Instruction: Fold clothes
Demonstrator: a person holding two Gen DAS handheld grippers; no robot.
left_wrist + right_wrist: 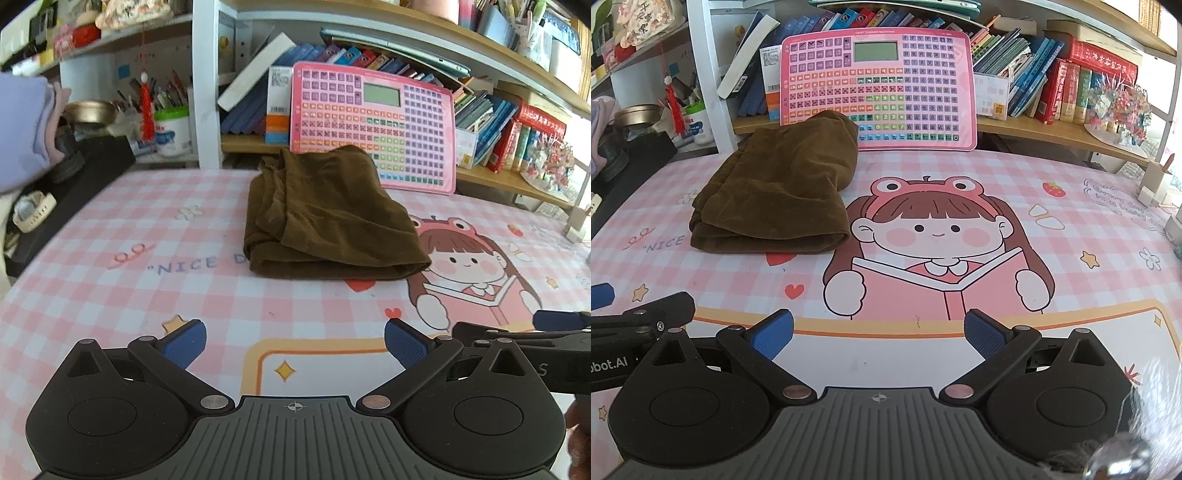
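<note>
Folded garment [328, 214] on the desk mat [147, 288], before the keyboard board [373, 125] against shelved books [480, 110].

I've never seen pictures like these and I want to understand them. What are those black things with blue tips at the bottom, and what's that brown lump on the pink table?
Those black things are grabbing tools. A person holds one in each hand, and each has a small camera looking forward along its two blue fingers. So one picture is from the left hand-held gripper and the other from the right hand-held gripper. The lens bends everything, which is why the shelves look curved.

Both grippers are open and hold nothing. They sit side by side over the pink checked mat with the cartoon girl reading a book.

The brown lump is a piece of brown clothing, lying folded on the mat. Its far end rests against a pink learning board with many buttons, which leans on a bookshelf.
</note>
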